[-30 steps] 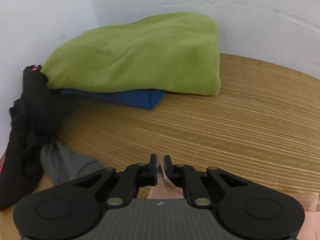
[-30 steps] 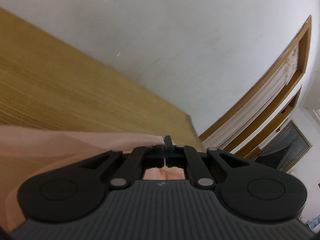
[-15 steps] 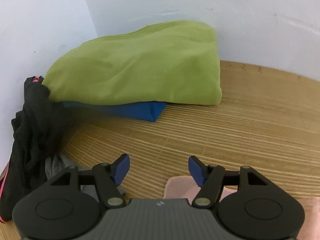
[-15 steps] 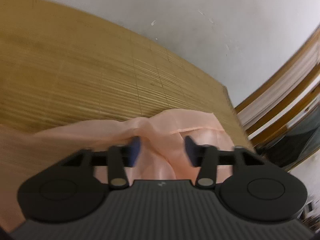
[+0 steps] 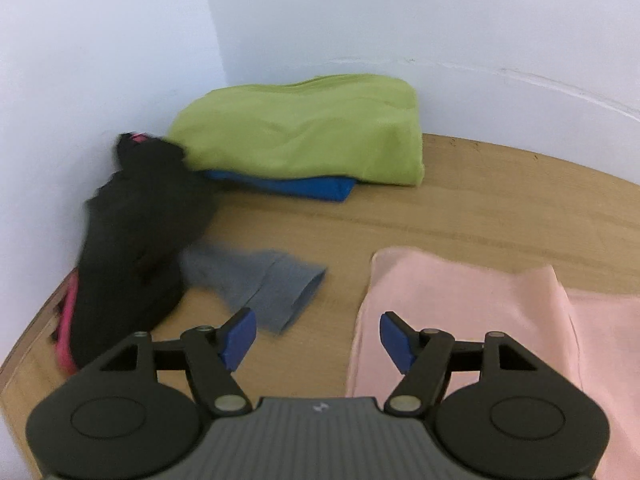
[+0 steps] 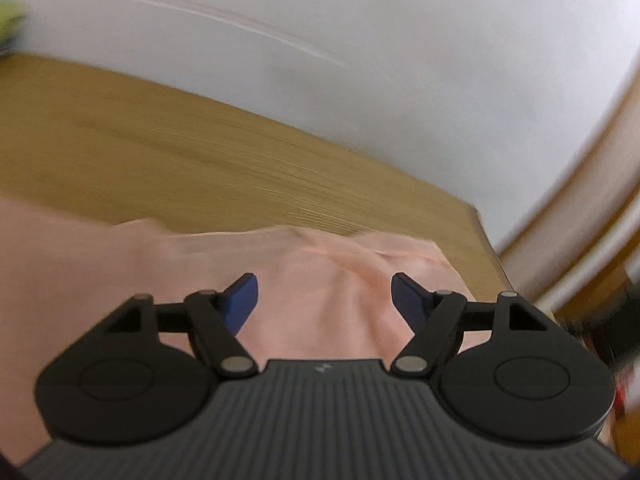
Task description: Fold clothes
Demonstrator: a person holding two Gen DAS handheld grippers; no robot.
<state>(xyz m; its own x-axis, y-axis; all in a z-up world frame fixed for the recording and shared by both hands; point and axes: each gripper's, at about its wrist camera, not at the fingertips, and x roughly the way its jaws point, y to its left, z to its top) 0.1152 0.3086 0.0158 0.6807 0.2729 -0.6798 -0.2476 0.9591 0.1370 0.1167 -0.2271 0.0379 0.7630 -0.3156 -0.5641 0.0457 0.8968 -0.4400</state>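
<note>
A pale pink garment (image 5: 472, 312) lies flat on the wooden table (image 5: 500, 208). My left gripper (image 5: 318, 338) hangs above its left edge, jaws opening wide, nothing between them. In the right wrist view the same pink garment (image 6: 320, 272) spreads below my right gripper (image 6: 324, 300), whose jaws are also opening with nothing gripped. Both grippers are raised clear of the cloth.
A folded green garment (image 5: 304, 128) rests on a folded blue one (image 5: 304, 186) in the far corner by the white walls. A black bundle (image 5: 136, 232) with pink trim and a grey garment (image 5: 260, 284) lie at the left. The table's right edge (image 6: 488, 240) meets a wooden door frame (image 6: 580, 208).
Both grippers let go of the pink garment, opened wide and pulled back and up. The garment now lies flat on the table.
</note>
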